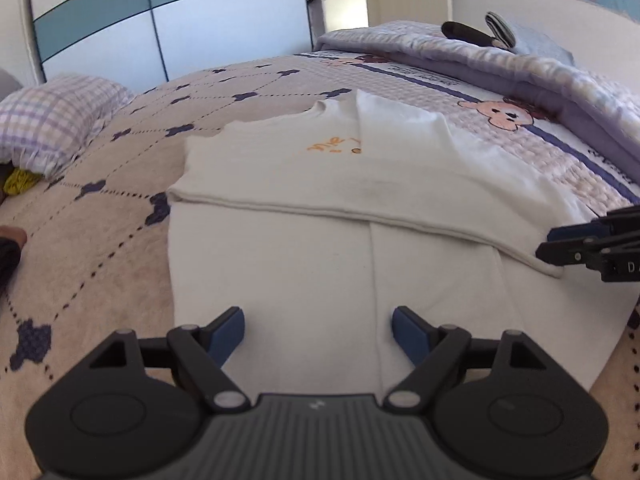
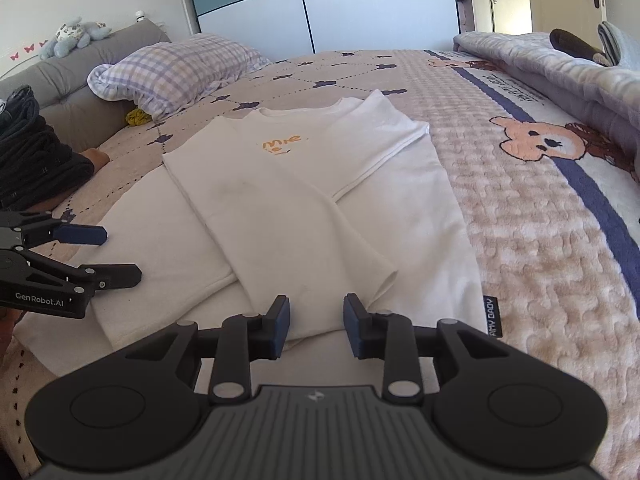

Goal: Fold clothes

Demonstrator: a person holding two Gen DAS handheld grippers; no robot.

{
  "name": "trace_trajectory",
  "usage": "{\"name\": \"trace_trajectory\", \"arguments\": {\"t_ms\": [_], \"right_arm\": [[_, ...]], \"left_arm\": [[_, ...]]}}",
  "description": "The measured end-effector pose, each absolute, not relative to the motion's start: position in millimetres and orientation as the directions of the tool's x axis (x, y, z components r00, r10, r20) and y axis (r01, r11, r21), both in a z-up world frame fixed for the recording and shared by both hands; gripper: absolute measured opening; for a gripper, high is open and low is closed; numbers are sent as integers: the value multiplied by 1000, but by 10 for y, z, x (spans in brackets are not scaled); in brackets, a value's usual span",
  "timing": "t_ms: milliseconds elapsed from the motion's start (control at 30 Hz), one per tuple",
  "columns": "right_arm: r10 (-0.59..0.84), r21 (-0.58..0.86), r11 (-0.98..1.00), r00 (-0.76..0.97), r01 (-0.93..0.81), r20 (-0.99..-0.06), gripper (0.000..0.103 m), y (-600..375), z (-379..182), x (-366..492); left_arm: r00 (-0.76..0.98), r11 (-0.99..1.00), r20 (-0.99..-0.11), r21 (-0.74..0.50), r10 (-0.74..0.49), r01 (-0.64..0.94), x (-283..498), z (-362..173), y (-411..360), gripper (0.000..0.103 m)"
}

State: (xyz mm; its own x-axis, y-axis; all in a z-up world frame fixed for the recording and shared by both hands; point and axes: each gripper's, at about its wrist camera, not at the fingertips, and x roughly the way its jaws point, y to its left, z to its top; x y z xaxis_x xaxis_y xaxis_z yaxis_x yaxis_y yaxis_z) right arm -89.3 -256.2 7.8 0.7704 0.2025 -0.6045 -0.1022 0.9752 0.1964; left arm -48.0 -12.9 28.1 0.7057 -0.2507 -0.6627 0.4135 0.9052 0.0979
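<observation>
Nothing here serves as a container; the bed (image 2: 520, 240) bears everything, and the white T-shirt (image 2: 288, 208) lies on its patterned cover straight ahead of both grippers, its lower part doubled back over the chest so that the orange lettering (image 2: 282, 145) is half covered and unreadable.

Far left of the right gripper (image 2: 316, 326), a dark sleeve (image 2: 36, 160) with a bit of hand at its cuff is cut off by the frame edge. Beyond it, a checked pillow (image 2: 172, 72) rests against the grey headboard (image 2: 80, 80), and a small yellow thing (image 2: 138, 117) is tucked half under the pillow; what it is cannot be told. A soft toy (image 2: 76, 36) sits on top of the headboard. Ahead and to the right, a folded lilac quilt (image 2: 560, 68) carries a dark object (image 2: 572, 44), possibly a brush, though the view there is too poor to be sure.

The left gripper (image 1: 318, 326) hangs over the near, flat part of the shirt with its jaws spread wide and nothing between the pads. The right gripper's jaws stand at a moderate gap, apart from each other, at the near hem of the shirt; the folded edge of the cloth shows between the blue pads (image 2: 280, 322), but they do not appear to press on it. A small dark label (image 2: 491, 316) sticks out at the hem just to the right of that gripper.
</observation>
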Motion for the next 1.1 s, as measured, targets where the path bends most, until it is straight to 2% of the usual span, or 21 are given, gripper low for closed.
{"name": "trace_trajectory", "arguments": {"t_ms": [300, 467, 767, 1100], "right_arm": [[281, 320, 940, 807, -121, -519, 33, -2765, -82, -1042], [269, 302, 946, 816, -122, -513, 33, -2725, -76, -1048], [273, 324, 939, 822, -114, -500, 33, -2773, -83, -1095], [273, 341, 934, 830, -108, -486, 33, -2812, -105, -1133]], "left_arm": [[782, 939, -572, 60, -247, 340, -745, 110, 77, 86], [808, 947, -546, 75, -222, 311, -832, 106, 74, 87], [800, 971, -564, -13, -203, 237, -847, 95, 296, 91], [810, 978, -558, -11, -179, 208, -951, 63, 354, 92]]}}
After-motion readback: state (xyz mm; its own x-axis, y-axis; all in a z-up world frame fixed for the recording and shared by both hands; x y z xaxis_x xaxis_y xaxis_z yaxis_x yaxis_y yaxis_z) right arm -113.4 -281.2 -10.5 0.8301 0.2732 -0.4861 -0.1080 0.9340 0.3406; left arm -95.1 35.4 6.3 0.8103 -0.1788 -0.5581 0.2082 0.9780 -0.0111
